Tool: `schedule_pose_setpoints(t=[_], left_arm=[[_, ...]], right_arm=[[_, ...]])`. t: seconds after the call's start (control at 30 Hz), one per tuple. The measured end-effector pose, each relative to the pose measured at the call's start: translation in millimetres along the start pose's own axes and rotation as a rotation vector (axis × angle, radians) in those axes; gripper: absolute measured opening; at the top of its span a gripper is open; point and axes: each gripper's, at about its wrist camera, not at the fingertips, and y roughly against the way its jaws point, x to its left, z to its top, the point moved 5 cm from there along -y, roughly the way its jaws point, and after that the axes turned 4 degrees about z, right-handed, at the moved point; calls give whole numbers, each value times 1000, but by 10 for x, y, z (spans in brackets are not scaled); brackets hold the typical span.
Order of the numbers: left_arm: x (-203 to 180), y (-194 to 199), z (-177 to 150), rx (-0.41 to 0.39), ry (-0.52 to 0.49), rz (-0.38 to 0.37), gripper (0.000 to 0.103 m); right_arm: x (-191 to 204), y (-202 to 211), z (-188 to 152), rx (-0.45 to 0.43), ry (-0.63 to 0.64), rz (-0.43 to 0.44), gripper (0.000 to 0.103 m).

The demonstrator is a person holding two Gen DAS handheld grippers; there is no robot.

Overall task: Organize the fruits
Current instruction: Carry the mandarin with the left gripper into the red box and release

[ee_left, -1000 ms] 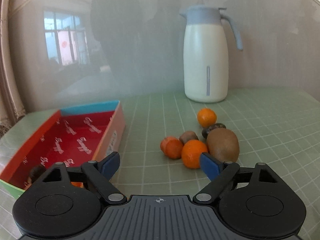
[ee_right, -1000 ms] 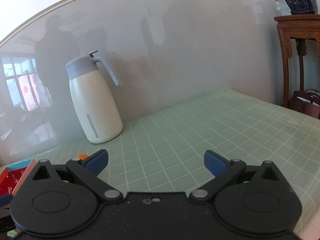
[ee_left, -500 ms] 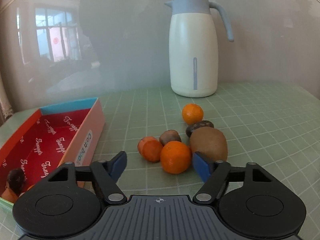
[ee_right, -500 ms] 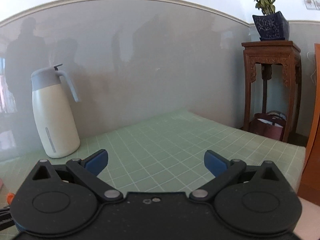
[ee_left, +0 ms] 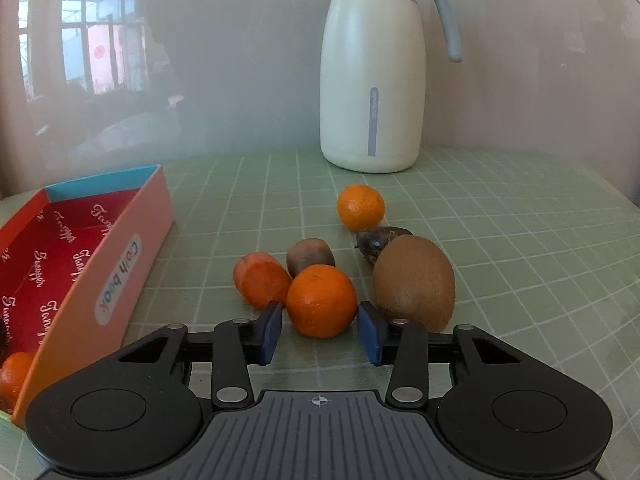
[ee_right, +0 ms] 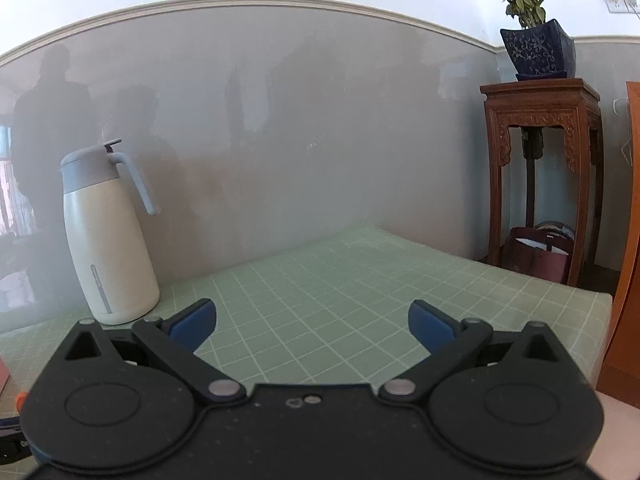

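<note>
Closing around the nearest orange (ee_left: pixel 321 300), the left gripper (ee_left: pixel 320 330) has its blue pads on either side of the fruit, a thin gap still showing on each side, so the jaws have not yet pressed on it. This orange is round, bright and slightly dimpled, and it sits on the green gridded mat (ee_left: pixel 520 240) at the front of a small heap of fruit. Touching it on the left is a carrot-coloured piece (ee_left: pixel 260 282) with a flat cut end; behind it lies a small brown kiwi (ee_left: pixel 310 255), and to the right a large fuzzy kiwi (ee_left: pixel 414 282) stands just beside the right pad. A dark, shrivelled fruit (ee_left: pixel 380 240) lies behind the large kiwi, possibly a date or fig, though the view is too poor to be sure. A second orange (ee_left: pixel 361 207) rests farther back, near the white jug (ee_left: pixel 374 72) with its grey lid and handle.

To the left stands an open box (ee_left: pixel 132 264) with a salmon outer wall, a blue far end and a red lining. Its side label reads "Coih baox", and the lining repeats a white script word that cannot be read with certainty. Another orange (ee_left: pixel 14 376) lies in the box's near corner.

The right gripper (ee_right: pixel 312 322) hangs over bare mat with its jaws spread wide and nothing between them.
</note>
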Motion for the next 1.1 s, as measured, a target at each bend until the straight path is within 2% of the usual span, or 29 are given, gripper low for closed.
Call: schedule_pose_setpoints(t=[0.33, 0.6, 0.93, 1.1], left_arm=[[-16, 5, 4, -9, 9, -12, 38], [54, 134, 38, -65, 22, 11, 37], [500, 496, 167, -199, 52, 128, 37], [944, 601, 181, -212, 119, 214, 37]], right_arm=[[-8, 20, 2, -11, 5, -10, 103], [9, 18, 3, -15, 16, -30, 103], [178, 15, -10, -11, 38, -3, 103], [349, 34, -29, -9, 58, 27, 103]])
